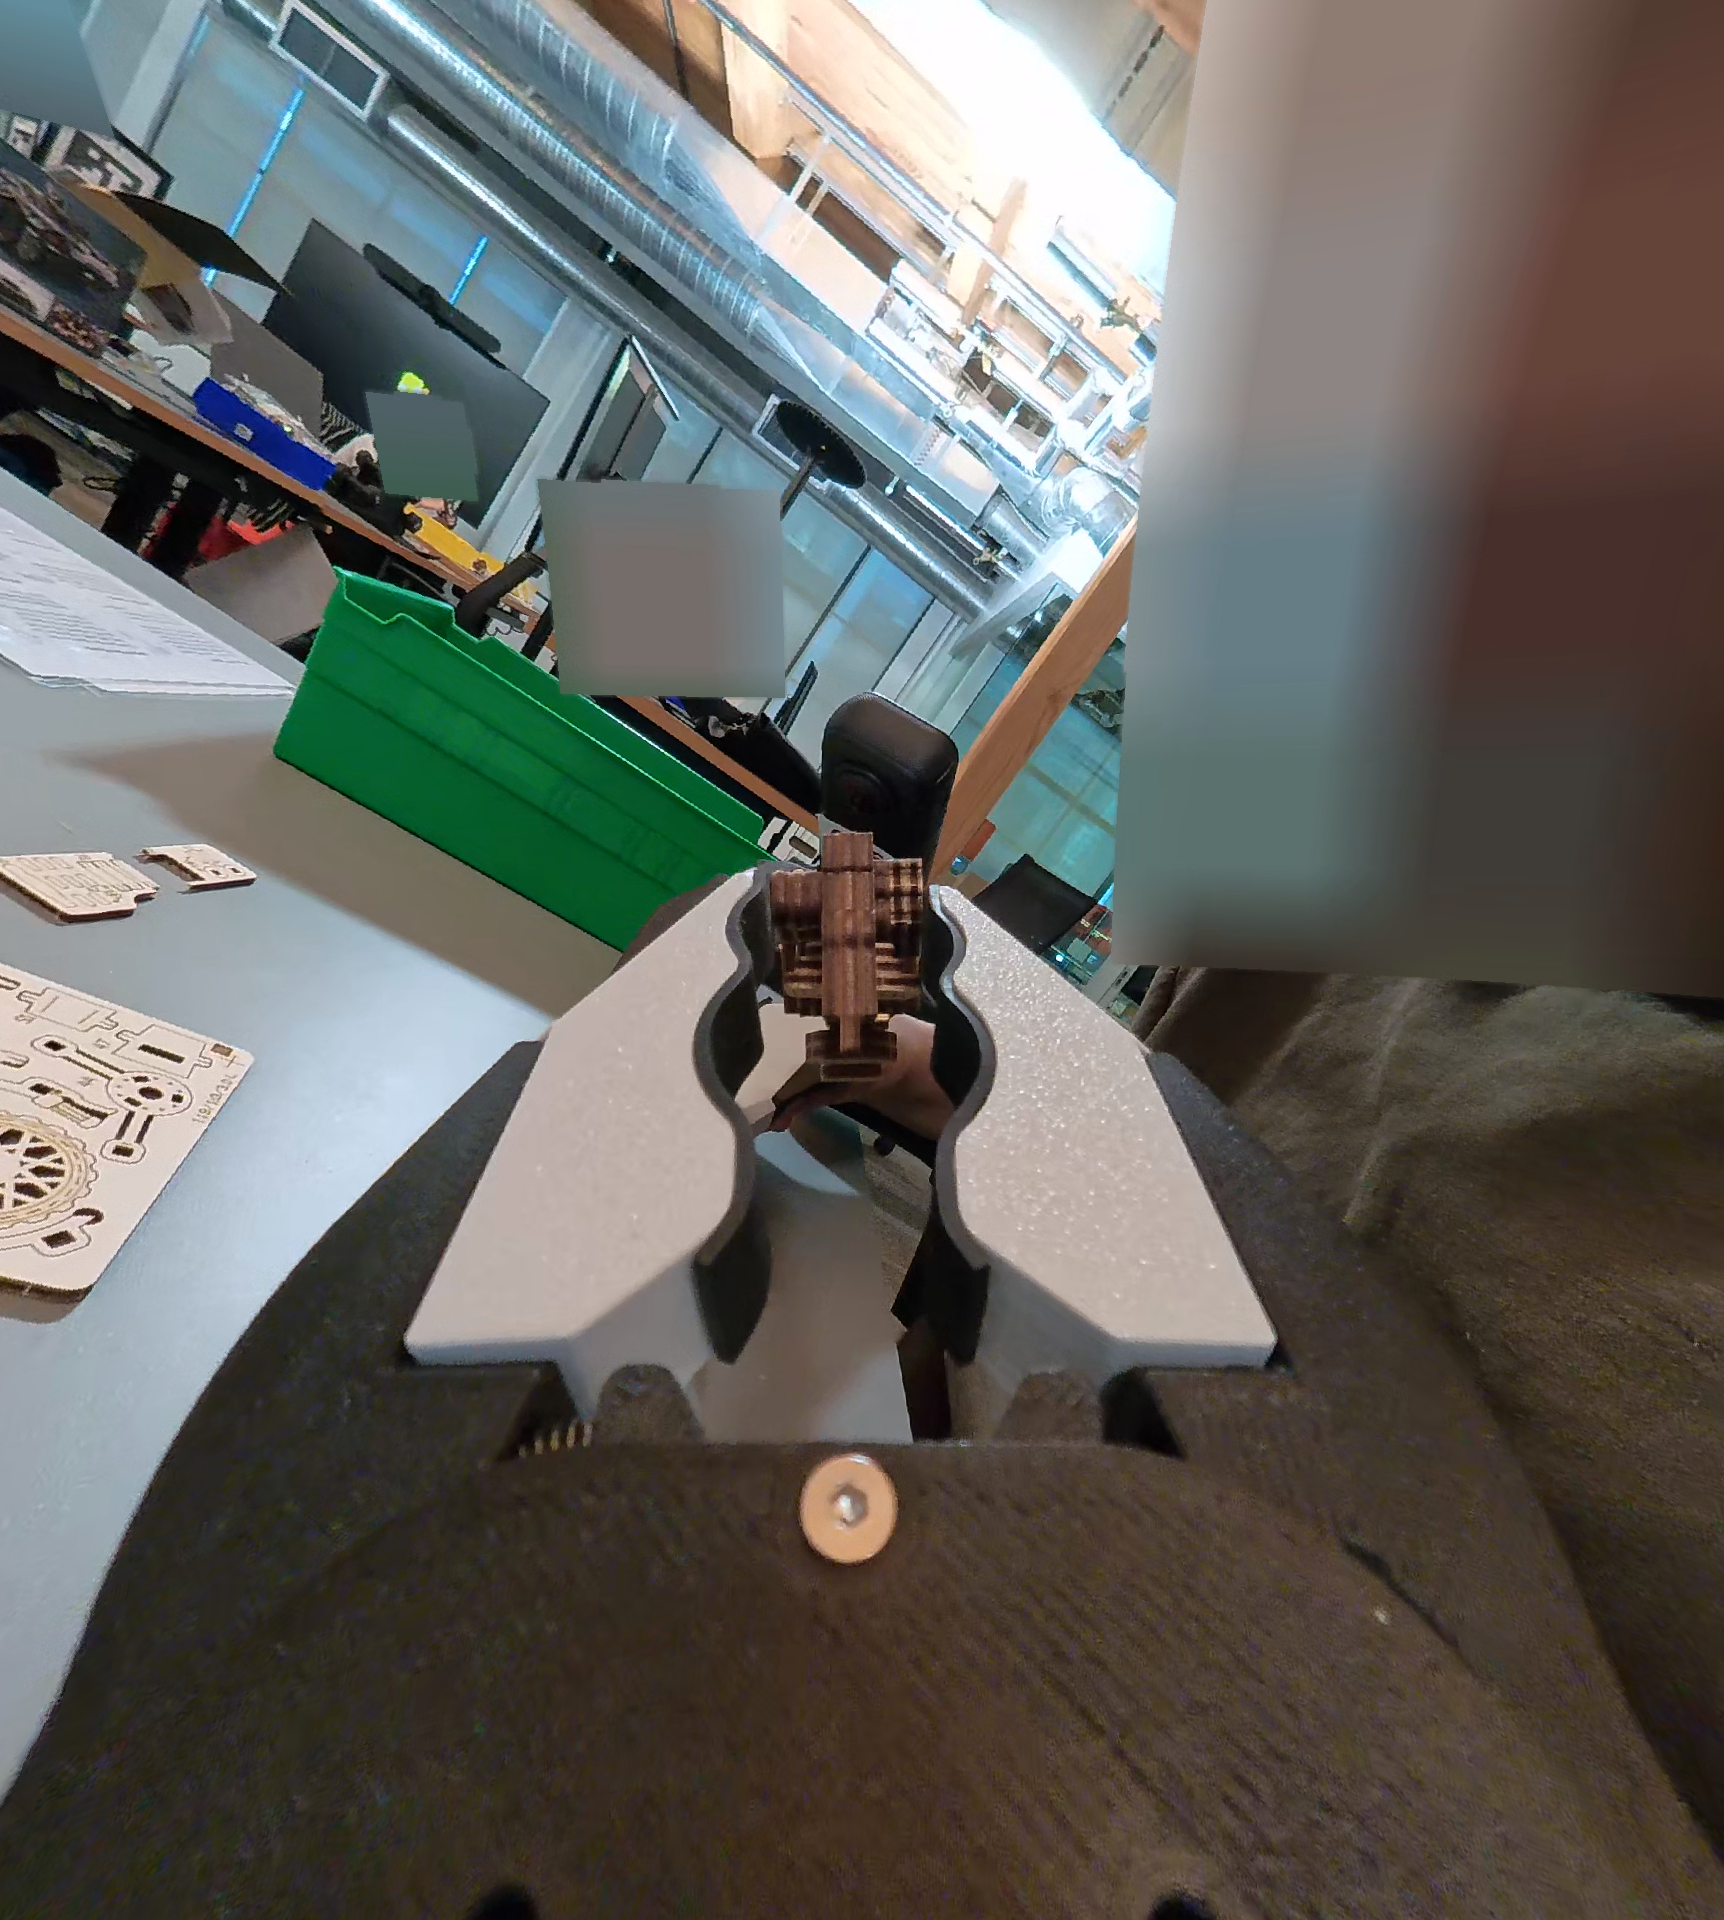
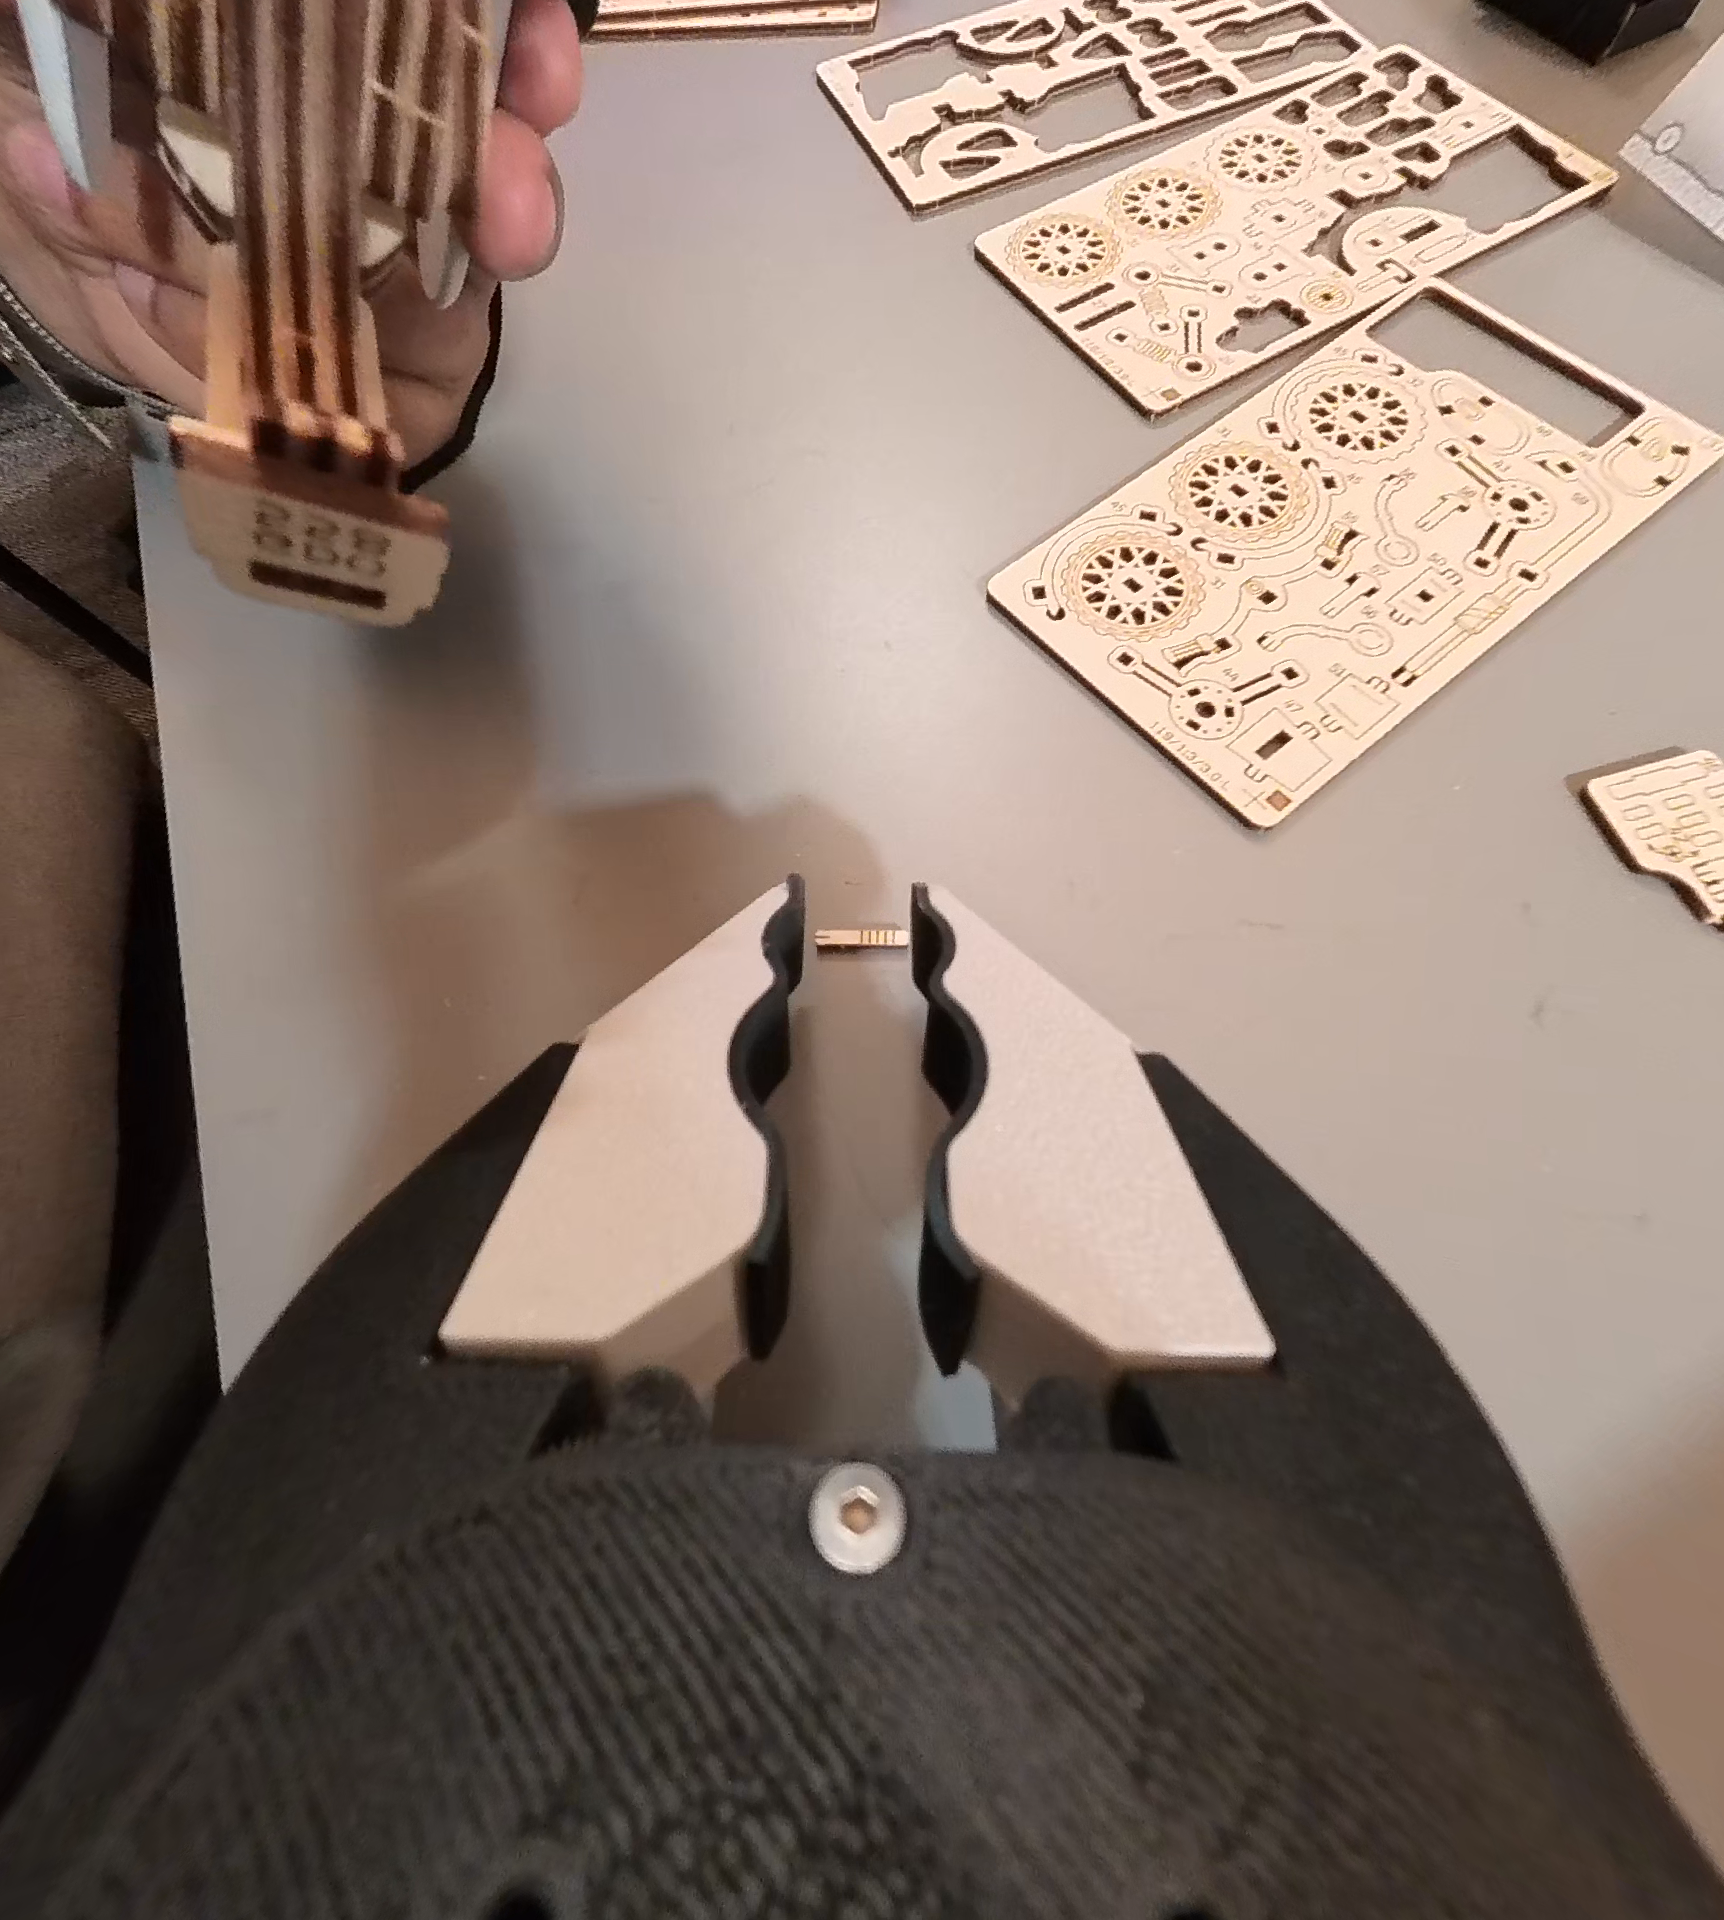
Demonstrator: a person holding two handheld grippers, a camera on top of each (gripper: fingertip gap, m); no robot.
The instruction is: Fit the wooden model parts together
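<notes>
Plywood this thin snaps easily, so with your right gripper [image 2: 853, 914] jaws apart around the tiny peg [image 2: 862, 937], pinch its long edges while your left gripper [image 1: 845, 914] jaws clamp the model [image 1: 842, 961].

At the upper left of the right wrist frame we see the half-built wooden model [image 2: 302, 343], pale slatted ribs ending in a perforated end plate, tilted downward above the desk [image 2: 629, 520]. A tiny notched wooden peg [image 2: 860, 937] lies flat mid-frame. Laser-cut part sheets [image 2: 1357, 592] lie flat at the upper right.
</notes>
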